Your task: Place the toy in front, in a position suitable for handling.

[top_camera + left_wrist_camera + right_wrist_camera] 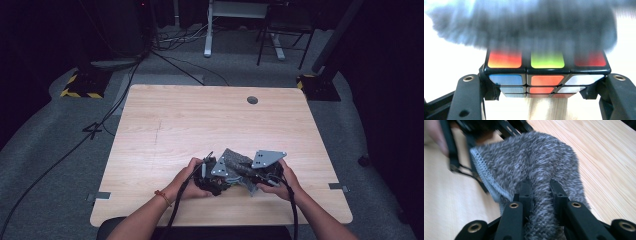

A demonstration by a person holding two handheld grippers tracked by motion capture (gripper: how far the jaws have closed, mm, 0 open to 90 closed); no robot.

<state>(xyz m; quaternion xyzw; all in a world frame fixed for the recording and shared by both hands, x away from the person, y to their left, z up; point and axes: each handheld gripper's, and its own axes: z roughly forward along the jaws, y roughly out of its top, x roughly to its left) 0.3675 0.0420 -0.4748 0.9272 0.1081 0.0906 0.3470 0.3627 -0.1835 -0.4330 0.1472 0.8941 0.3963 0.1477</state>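
A Rubik's cube with orange, green, red, blue and white stickers sits clamped between the black jaws of my left gripper, just above the table. A grey fuzzy cloth lies over the cube's top; in the left gripper view the cloth shows as a blurred grey mass. My right gripper is shut on a bunched fold of that cloth. In the high view both grippers meet near the table's front edge, left gripper and right gripper close together with the cloth between them.
The wooden table has a round cable hole at the back right. Cables trail from both grippers toward the person. Stands, chair legs and floor cables lie beyond the table's far edge.
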